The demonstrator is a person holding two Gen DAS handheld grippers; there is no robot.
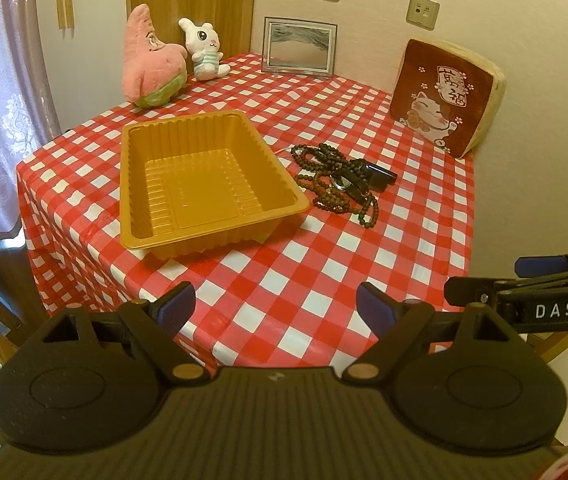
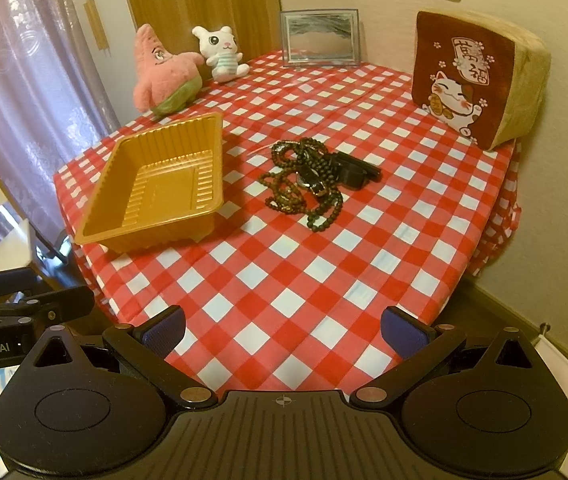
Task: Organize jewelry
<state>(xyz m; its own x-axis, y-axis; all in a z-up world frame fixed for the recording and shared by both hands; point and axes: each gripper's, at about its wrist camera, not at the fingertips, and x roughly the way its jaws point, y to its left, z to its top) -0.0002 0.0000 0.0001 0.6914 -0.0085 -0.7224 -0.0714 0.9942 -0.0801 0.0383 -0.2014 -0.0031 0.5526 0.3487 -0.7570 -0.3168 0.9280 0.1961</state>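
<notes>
An empty orange plastic tray sits on the red-and-white checked table. To its right lies a tangled pile of dark bead strings with a watch and a black object in it. My left gripper is open and empty, above the table's near edge, short of the tray. My right gripper is open and empty, above the near edge, short of the pile. Each gripper shows at the side of the other view: the right one and the left one.
At the back stand a pink star plush, a white bunny plush, a picture frame and a lucky-cat cushion. A wall runs on the right, a curtain on the left.
</notes>
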